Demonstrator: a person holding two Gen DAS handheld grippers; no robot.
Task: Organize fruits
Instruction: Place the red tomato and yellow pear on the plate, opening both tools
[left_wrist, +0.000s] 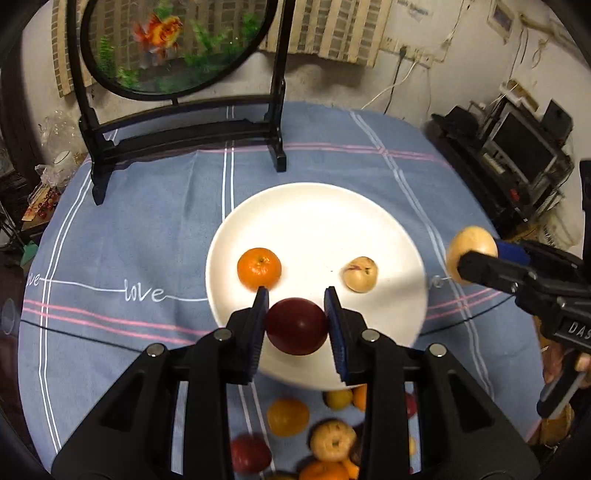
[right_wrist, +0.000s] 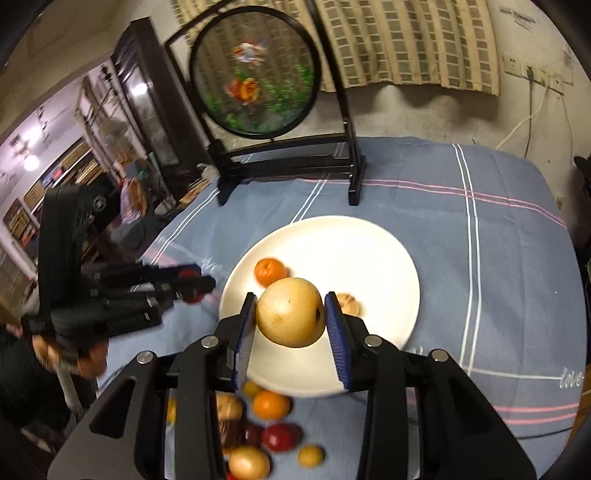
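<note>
Risk, as I read it: left gripper (left_wrist: 296, 325) clenched on red fruit (left_wrist: 297, 326) and right gripper (right_wrist: 291, 314) clenched on yellow pear (right_wrist: 291, 312) above white plate (left_wrist: 314, 206); either, let go early, may roll off its rim.

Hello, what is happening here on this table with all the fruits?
A person holds a gripper in each hand and moves fruit onto a white plate. The left gripper is shut on a dark red fruit, the right gripper on a yellow pear, both held near the plate. An orange and a small tan fruit lie on it. More fruit waits on the cloth.
</note>
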